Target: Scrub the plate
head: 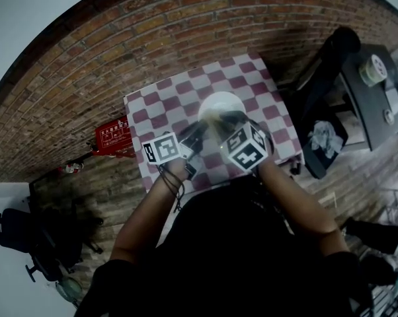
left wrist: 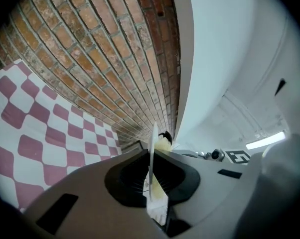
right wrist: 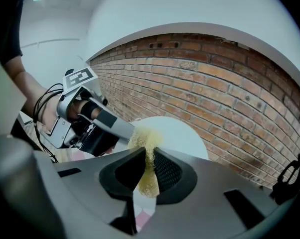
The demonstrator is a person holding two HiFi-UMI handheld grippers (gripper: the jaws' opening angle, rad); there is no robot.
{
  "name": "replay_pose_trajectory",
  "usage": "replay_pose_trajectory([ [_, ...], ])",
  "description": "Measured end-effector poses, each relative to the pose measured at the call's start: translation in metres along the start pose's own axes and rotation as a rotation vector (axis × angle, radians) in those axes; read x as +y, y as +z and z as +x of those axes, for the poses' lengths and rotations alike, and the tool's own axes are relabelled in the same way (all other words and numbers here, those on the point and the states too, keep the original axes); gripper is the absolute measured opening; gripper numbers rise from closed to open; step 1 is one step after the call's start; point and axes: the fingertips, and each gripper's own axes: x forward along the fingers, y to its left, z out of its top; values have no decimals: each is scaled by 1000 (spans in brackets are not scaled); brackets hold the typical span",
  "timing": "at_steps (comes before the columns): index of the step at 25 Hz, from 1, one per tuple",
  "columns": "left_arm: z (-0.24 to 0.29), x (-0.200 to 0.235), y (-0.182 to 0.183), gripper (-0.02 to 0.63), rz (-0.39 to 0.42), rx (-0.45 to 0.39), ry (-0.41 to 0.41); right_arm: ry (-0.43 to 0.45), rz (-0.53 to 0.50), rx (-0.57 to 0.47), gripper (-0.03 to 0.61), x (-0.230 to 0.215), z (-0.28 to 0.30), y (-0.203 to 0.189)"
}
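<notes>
- The round white plate (head: 220,106) is held over the middle of the table, gripped at its near rim. The left gripper view shows it edge-on as a thin white line (left wrist: 152,158). The right gripper view shows its pale face turned toward that camera (right wrist: 182,136).
- The left gripper (head: 196,136) has its dark ribbed jaws pressed together on the plate's rim, one pad on each face (left wrist: 151,176). From the right gripper view it reaches in from the left (right wrist: 126,132).
- A yellow fibrous scrubbing pad (right wrist: 146,146) is pinched between the jaws of the right gripper (right wrist: 149,171). Its upper tuft lies against the plate's face, just beside the left gripper's tips. In the left gripper view a bit of the pad (left wrist: 162,144) shows on the right of the plate's edge.
- In the head view the right gripper (head: 227,129) sits close beside the left one, both marker cubes just below the plate.
- Dark bands circle the wrist of the left hand (head: 173,172).
- The table wears a pink-and-white checkered cloth (head: 160,107), seen also in the left gripper view (left wrist: 35,128).
- A red-brown brick floor (head: 186,25) surrounds the table.
- A red box (head: 112,137) lies on the floor just left of the table.
</notes>
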Motion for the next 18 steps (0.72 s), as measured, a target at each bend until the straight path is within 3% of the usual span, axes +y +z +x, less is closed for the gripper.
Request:
replay_pose_trajectory([
  [9, -1, -2, 17, 38, 50, -33, 18, 56, -11, 84, 51, 16, 2, -37],
  [18, -5, -2, 18, 31, 166, -3, 55, -52, 82, 122, 51, -37, -14, -67],
])
